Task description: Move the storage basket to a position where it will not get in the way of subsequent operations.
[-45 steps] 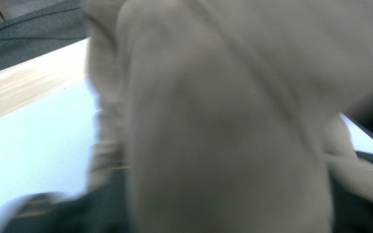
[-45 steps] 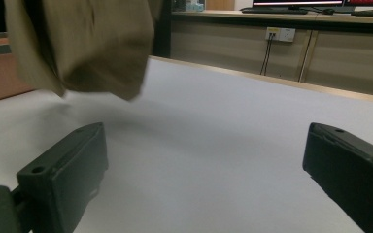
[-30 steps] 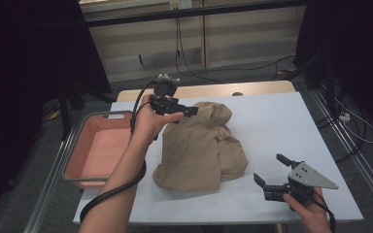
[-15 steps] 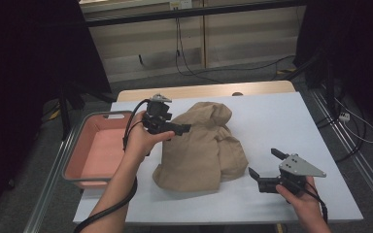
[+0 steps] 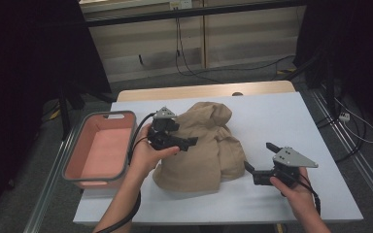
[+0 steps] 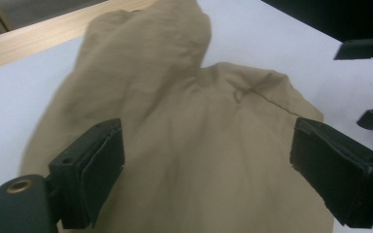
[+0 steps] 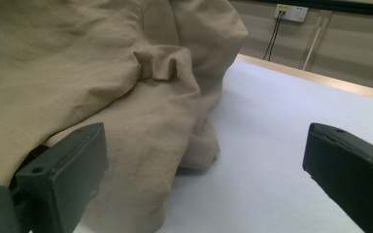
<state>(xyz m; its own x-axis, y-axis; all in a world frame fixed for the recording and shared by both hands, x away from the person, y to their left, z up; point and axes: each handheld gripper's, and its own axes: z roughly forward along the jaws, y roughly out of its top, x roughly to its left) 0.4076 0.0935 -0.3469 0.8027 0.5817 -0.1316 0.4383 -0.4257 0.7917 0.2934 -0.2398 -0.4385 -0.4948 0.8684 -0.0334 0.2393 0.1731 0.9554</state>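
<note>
A dim room with dark curtains at both sides and a pale wall panel behind surrounds a white-topped table (image 5: 281, 111). A tan garment (image 5: 204, 145) lies crumpled in a heap near the middle of the table, somewhat toward its left edge, and a pink tub (image 5: 97, 150) stands just off that edge. The left tongs (image 5: 187, 142) hover over the heap's left part with jaws wide apart and nothing between them. The right tongs (image 5: 258, 158) stand wide open and empty too, low above the table beside the heap's right hem. To grasp well, each pair should probably come down on a single outer fold, not the bunched middle, close fully before lifting, then draw apart so the cloth spreads.
</note>
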